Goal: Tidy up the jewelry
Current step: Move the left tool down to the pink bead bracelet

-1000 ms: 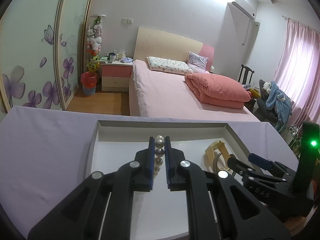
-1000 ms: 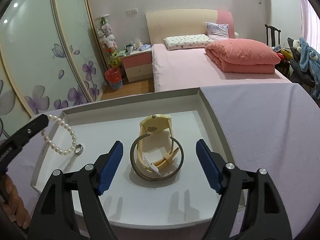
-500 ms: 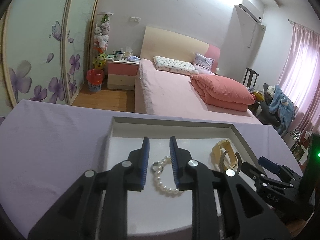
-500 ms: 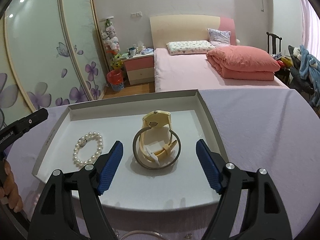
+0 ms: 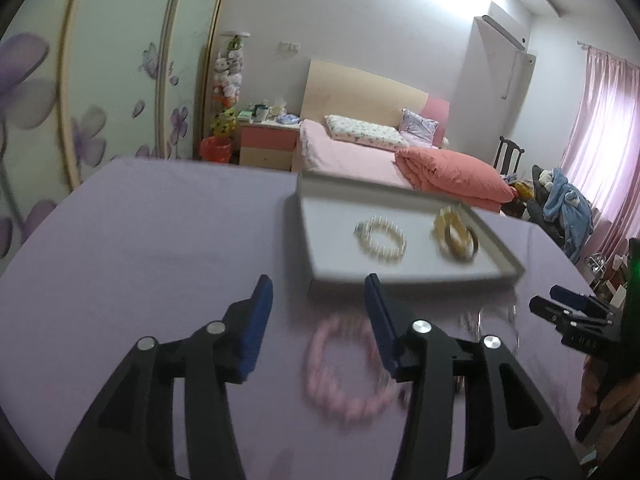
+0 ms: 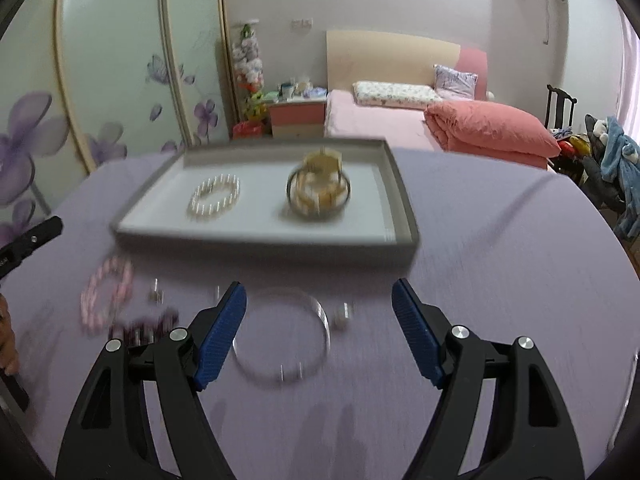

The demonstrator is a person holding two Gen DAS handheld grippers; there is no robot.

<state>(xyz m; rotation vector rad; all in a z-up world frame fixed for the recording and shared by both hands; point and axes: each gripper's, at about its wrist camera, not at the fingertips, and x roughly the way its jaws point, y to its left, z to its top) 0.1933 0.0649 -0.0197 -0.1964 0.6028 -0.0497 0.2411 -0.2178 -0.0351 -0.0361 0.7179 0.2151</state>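
Both claws have pulled back from the tray (image 6: 402,216), leaving the pearl bracelet (image 6: 214,197) lying inside it.
Left claw (image 5: 318,322) is opening, empty, above a pink bracelet (image 5: 346,372) on the purple counter (image 5: 160,232); right claw (image 6: 320,322) gapes wide, empty, over a clear bangle (image 6: 282,338).

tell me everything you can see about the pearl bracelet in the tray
The pearl bracelet is a closed loop of small round cream-white beads that look like pearl, with a small darker metal piece on one side. It lies flat on the white floor of the grey tray, apart from the yellow watch. Nothing grips it.
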